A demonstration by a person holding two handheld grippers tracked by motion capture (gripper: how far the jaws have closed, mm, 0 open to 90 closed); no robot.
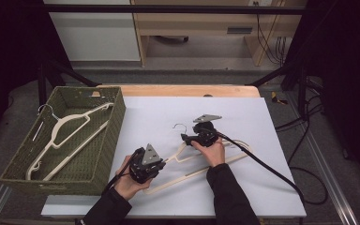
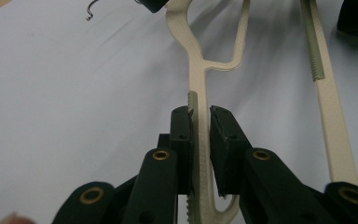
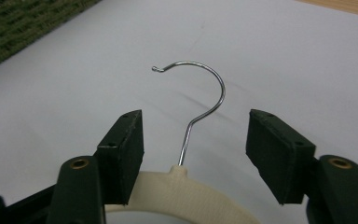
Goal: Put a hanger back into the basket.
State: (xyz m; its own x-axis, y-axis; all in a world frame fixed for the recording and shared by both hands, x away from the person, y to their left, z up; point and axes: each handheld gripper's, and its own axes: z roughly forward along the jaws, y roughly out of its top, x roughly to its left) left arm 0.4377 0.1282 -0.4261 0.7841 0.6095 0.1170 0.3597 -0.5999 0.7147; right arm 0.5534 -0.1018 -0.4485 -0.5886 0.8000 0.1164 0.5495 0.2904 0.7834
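At the left, one green basket holds one cream hanger. A second hanger lies on the white sheet beside it. The left gripper has its jaws clamped on this hanger's arm. The right gripper sits at the neck, jaws apart either side of the wire hook.

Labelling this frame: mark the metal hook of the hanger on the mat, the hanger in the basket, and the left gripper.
metal hook (image 3: 213, 77), right gripper view, top of its curve.
hanger in the basket (image 1: 58, 131), high view, neck below its hook.
left gripper (image 2: 200, 128), left gripper view, midway between its fingertips, on the hanger arm.
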